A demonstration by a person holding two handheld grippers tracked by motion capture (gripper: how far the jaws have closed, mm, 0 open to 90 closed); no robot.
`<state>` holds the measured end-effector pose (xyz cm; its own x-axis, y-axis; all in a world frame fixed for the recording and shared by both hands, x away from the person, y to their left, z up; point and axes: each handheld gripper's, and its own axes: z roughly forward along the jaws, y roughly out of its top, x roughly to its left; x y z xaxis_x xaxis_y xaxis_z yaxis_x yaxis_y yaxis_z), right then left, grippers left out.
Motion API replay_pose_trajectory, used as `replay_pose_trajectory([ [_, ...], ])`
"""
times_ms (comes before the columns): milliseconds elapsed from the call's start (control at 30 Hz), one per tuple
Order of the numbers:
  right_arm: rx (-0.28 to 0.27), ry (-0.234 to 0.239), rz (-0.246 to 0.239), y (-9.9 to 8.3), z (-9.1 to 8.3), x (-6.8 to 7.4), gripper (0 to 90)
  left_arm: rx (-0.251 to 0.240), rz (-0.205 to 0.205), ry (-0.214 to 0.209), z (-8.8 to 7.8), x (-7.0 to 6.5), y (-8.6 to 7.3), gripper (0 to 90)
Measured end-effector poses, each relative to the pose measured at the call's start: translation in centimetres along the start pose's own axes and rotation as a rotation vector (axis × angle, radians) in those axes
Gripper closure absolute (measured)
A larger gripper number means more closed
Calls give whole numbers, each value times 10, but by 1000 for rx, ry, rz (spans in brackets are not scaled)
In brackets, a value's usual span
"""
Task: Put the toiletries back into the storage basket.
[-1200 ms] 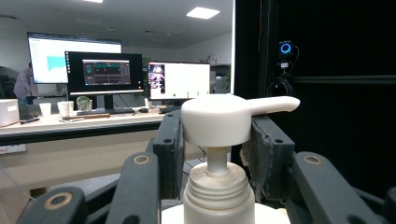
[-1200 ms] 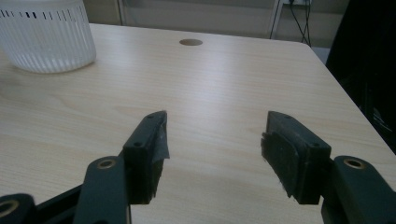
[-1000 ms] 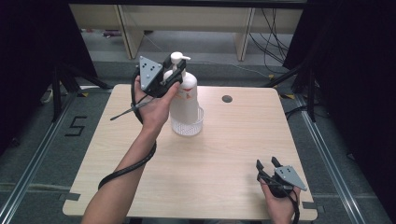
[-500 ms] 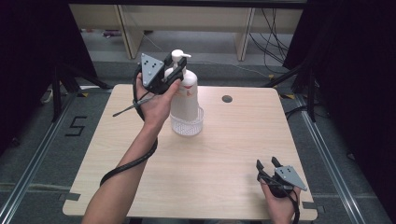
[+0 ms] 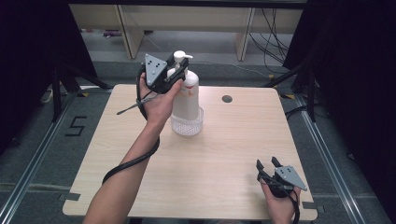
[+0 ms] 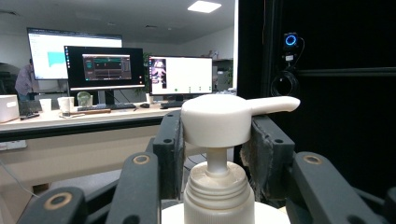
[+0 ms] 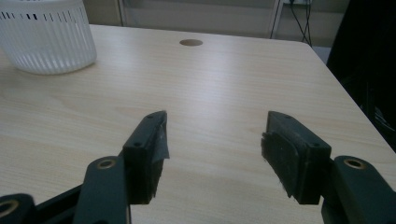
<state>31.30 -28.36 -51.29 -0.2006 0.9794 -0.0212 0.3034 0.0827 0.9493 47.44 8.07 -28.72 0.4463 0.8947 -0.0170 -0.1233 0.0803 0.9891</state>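
A white pump bottle (image 5: 189,95) stands upright with its base inside a small white slatted basket (image 5: 187,127) at the back middle of the table. My left gripper (image 5: 179,73) reaches in from the left at the bottle's top. In the left gripper view its two pads sit against both sides of the white pump head (image 6: 217,119), whose spout points right, so my left gripper (image 6: 215,140) is shut on it. Near the table's front right corner my right gripper (image 5: 268,163) rests low, jaws wide apart. Bare wood shows between the jaws of my right gripper (image 7: 212,135).
The light wooden table (image 5: 219,154) has a round cable hole (image 5: 227,99) at its back right, which the right gripper view also catches (image 7: 190,42), along with the basket (image 7: 46,42). A cable (image 5: 130,163) trails along the left forearm. Shelving and floor cables lie beyond the table.
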Motion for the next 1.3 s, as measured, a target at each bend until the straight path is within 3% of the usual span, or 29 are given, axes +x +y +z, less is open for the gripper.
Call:
replay_pose_trajectory([
  [167,7,13,21,0,0,2,404,3,-8,-8,4,0,-2,589],
  [233,-6,-2,-9,0,0,0,404,3,-7,-9,5,0,-3,589],
  [333,5,13,19,0,0,1,404,6,-6,-9,6,0,-3,589],
  [500,3,-7,-11,0,0,-1,404,10,-4,-8,10,0,-6,589],
  [933,-3,-4,-10,0,0,0,404,22,14,-4,17,4,-14,589],
  [1000,1,4,7,0,0,1,404,46,-19,16,17,3,-18,589],
  [1033,1,10,10,0,0,1,404,38,5,13,18,5,-18,589],
  [1200,5,20,9,0,1,1,404,42,9,3,21,6,-22,589],
  [1267,11,1,-8,0,0,0,404,44,6,3,22,6,-24,589],
  [1300,16,1,44,-1,-1,4,404,46,8,3,23,6,-25,589],
])
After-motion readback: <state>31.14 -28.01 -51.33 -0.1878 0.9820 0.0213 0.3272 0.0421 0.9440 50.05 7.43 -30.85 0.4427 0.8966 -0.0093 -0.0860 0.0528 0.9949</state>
